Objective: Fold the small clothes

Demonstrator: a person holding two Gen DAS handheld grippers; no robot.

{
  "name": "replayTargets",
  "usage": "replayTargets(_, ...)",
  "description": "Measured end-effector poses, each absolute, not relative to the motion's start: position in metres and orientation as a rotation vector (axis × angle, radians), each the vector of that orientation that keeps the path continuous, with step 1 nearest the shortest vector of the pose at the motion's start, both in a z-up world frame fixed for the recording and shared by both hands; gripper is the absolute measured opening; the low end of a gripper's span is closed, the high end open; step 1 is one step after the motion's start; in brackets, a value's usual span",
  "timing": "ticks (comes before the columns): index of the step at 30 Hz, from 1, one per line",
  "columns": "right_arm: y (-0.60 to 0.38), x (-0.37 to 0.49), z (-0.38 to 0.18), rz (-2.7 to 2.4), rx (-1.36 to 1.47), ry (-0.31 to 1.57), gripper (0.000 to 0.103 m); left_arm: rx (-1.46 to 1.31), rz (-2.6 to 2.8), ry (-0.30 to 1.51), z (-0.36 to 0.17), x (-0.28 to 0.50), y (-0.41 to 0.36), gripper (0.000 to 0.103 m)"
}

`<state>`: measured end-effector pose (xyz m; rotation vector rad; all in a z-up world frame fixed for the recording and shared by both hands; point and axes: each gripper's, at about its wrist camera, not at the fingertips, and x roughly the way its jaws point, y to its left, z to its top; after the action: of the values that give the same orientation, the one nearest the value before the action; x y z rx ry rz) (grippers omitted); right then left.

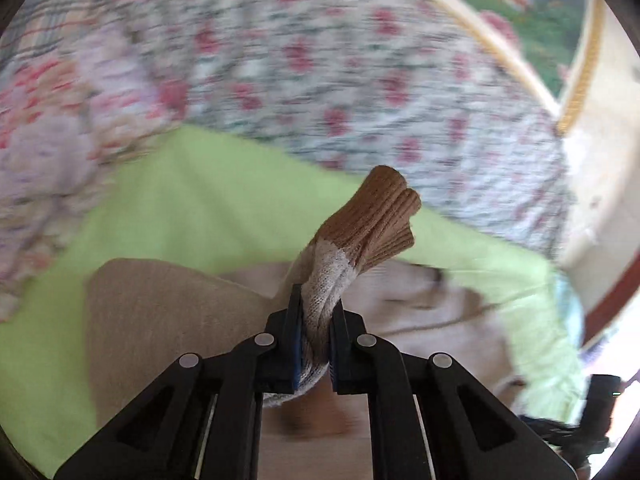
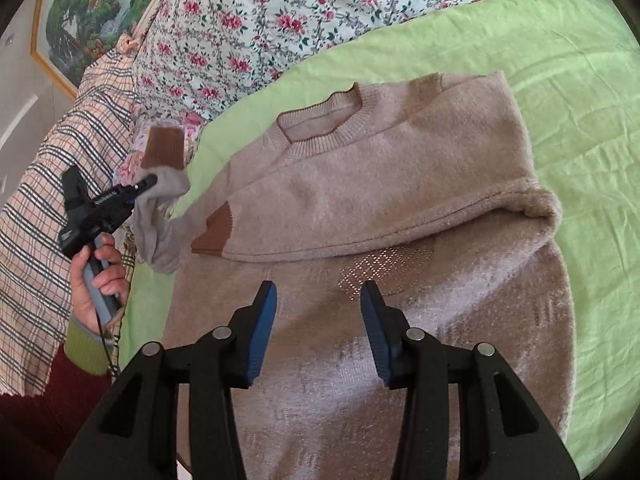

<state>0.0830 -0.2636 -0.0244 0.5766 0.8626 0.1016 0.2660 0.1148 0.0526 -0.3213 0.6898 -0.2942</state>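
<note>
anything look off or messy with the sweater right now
Mostly tidy: one sleeve is folded flat across the sweater. The other sleeve is lifted off the green sheet, bunched in the left gripper. The fold's right end looks rolled and lumpy.

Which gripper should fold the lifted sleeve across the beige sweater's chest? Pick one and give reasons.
Left. The left gripper is already shut on the beige knit sleeve with the brown ribbed cuff, lifted beside the beige knit sweater. The right gripper hangs open over the sweater's lower body, holding nothing.
</note>
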Motion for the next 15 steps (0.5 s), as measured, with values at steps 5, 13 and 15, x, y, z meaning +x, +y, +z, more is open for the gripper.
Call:
replayTargets(5, -0.281, 0.078, -0.026, 0.062, 0.616, 0.842, 0.045, -0.275, -0.457, 0.66, 0.051, 0.263, 0.02, 0.009)
replayTargets(13, -0.302, 0.087, -0.034, 0.0, 0.667, 0.83, 0.045, -0.113, -0.554, 0.804, -0.024, 0.27, -0.086, 0.015)
replayTargets(15, -0.305, 0.092, -0.035, -0.011, 0.68, 0.833, 0.045, -0.095, -0.557, 0.846, -0.038, 0.27, -0.089, 0.024)
